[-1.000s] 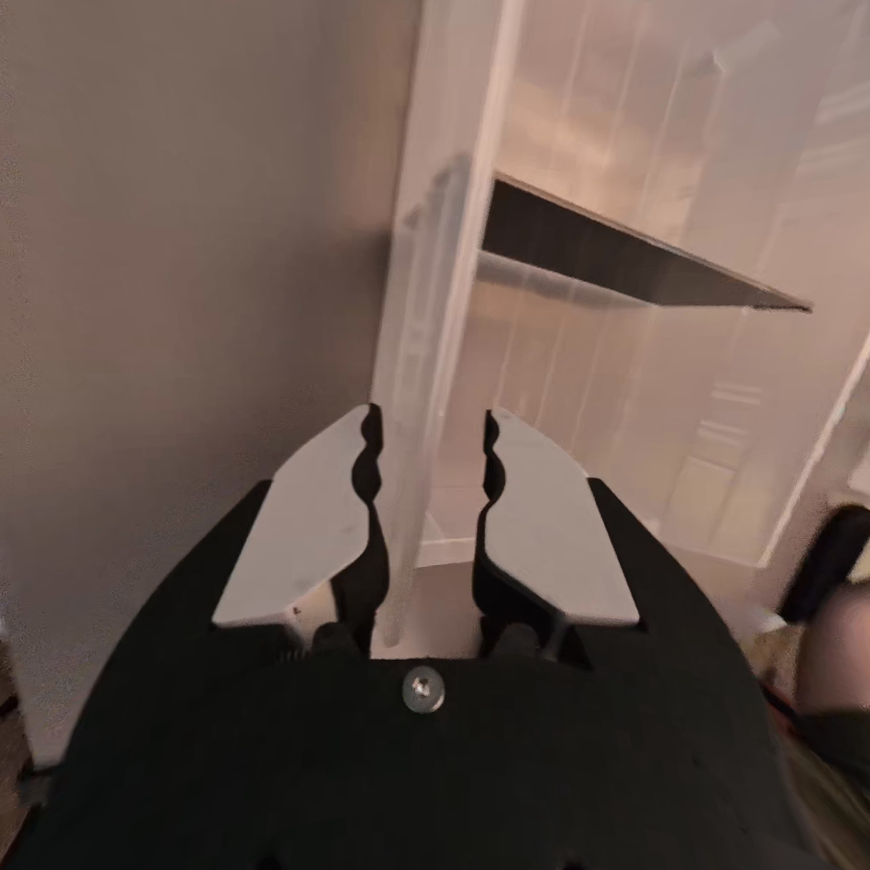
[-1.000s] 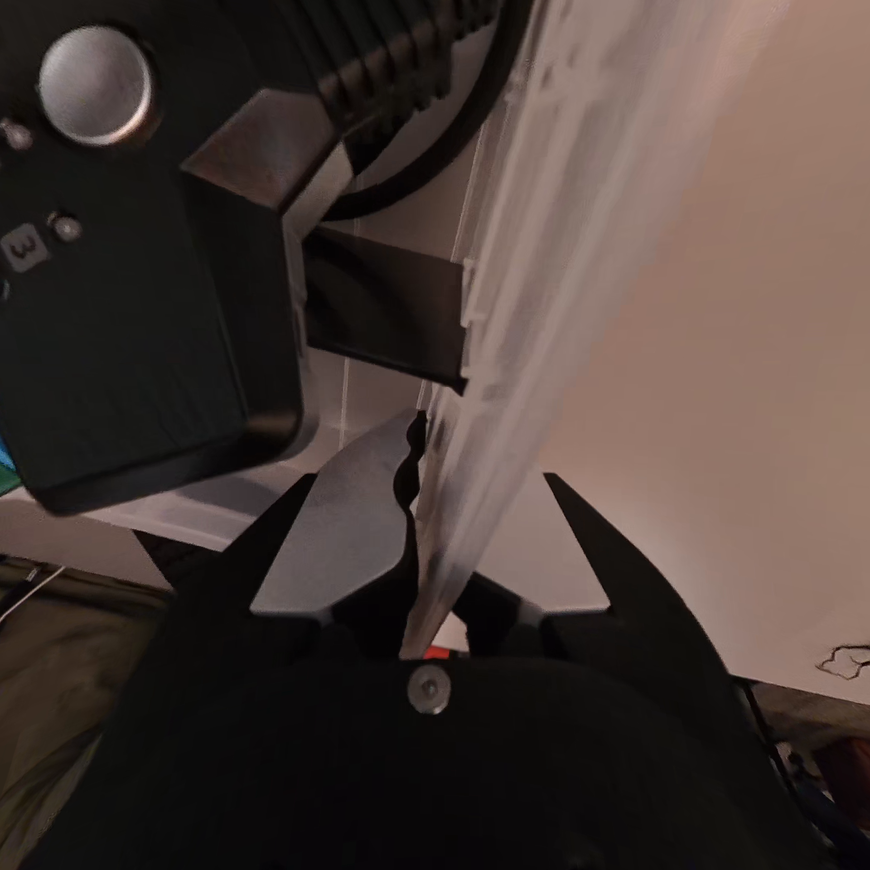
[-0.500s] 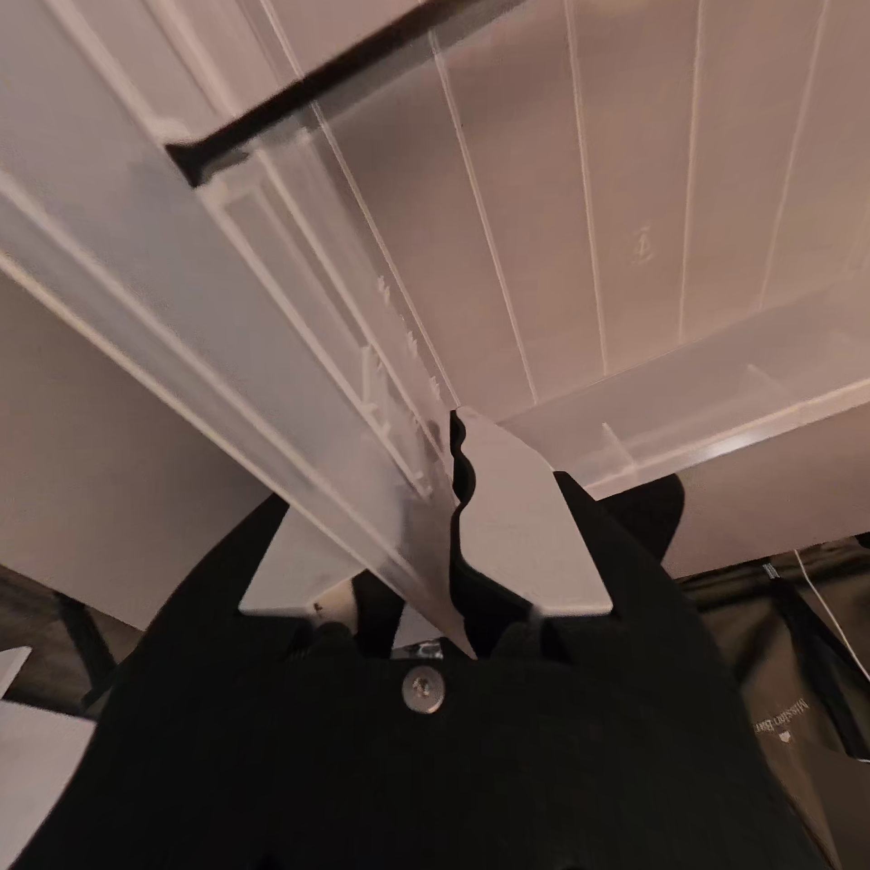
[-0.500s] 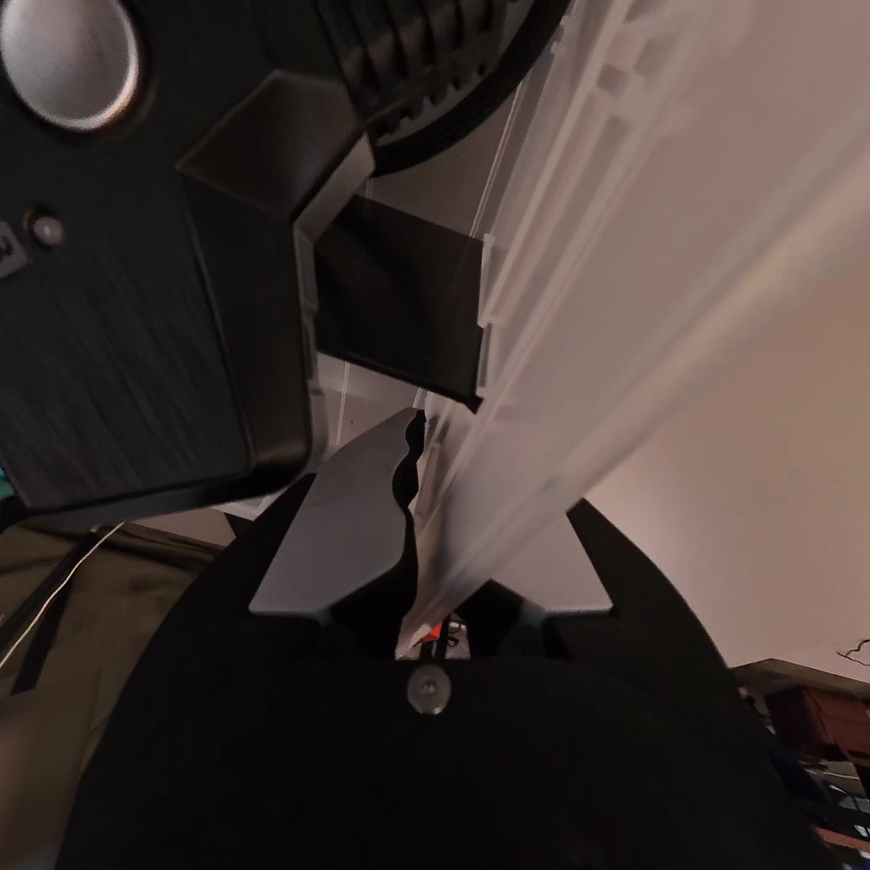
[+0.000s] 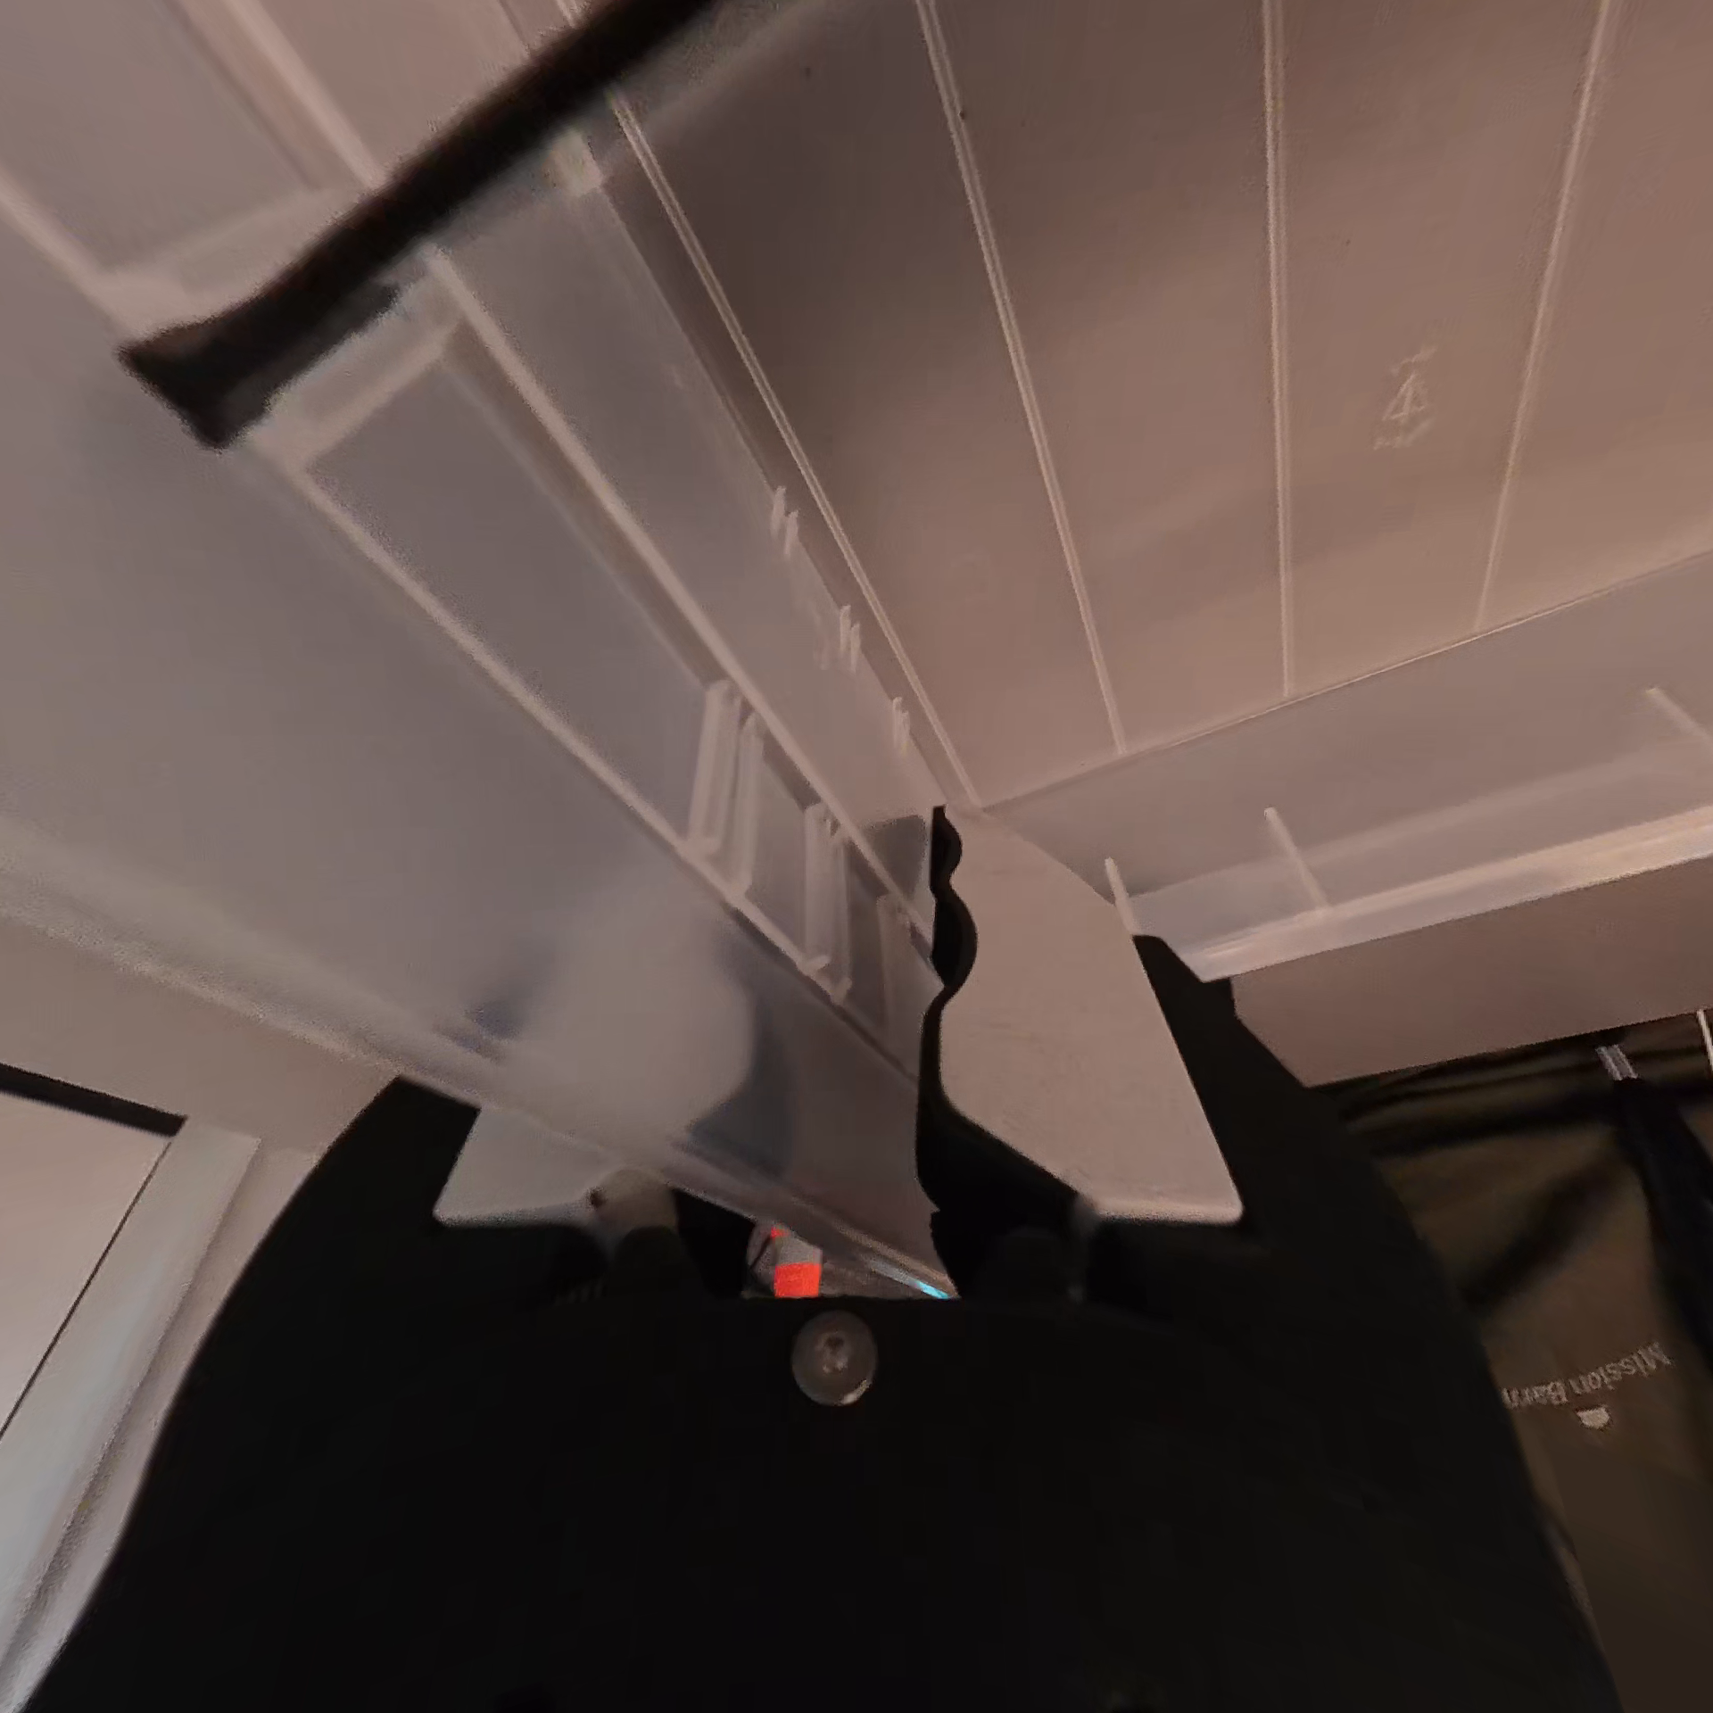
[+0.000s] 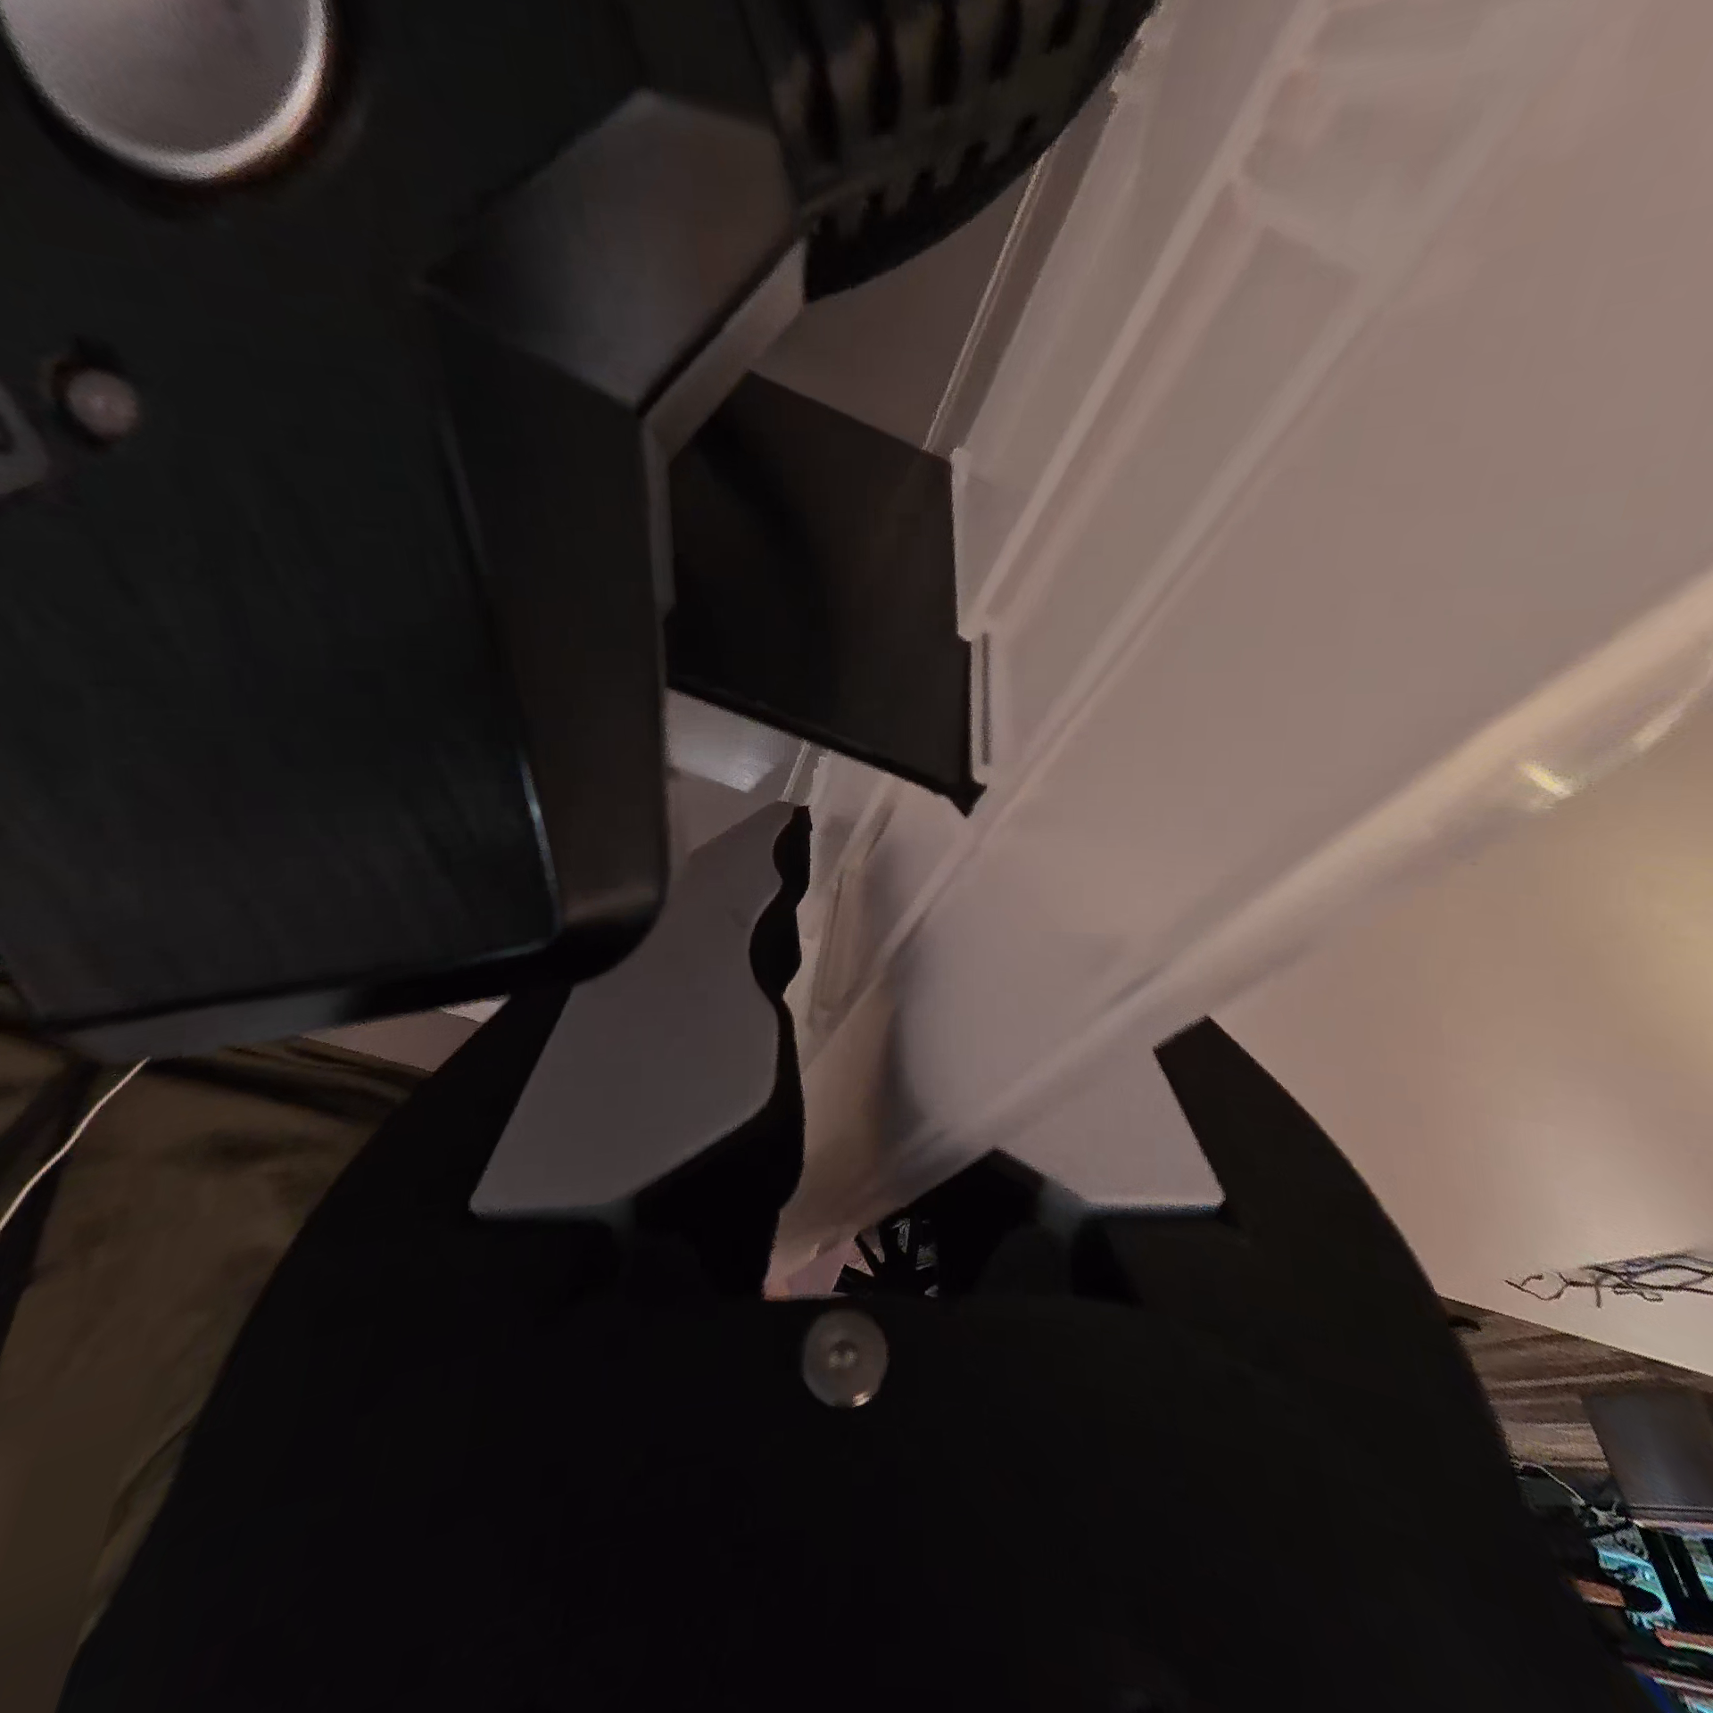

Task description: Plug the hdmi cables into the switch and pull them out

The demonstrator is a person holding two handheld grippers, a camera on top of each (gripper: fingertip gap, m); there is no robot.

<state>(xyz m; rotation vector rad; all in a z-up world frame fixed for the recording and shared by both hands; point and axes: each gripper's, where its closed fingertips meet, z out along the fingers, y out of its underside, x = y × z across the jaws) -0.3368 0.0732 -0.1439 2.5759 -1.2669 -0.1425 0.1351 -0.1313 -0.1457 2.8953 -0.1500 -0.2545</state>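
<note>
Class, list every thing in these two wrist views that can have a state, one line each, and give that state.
Left tongs: shut on the clear plastic bin's rim.
Right tongs: shut on the clear plastic bin's rim.
Clear plastic bin: held by both tongs, tilted, seen from below; no contents visible.
Black handle on the bin: on the bin's rim, not gripped.
Black box-shaped device: close beside the right tongs; state cannot be told.

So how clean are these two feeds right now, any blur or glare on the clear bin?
Left wrist view: dim warm light, clear bin sharp at centre, its rim smeared lower left. Right wrist view: bin wall streaked with motion blur, small glare spots, black device soft.
</note>
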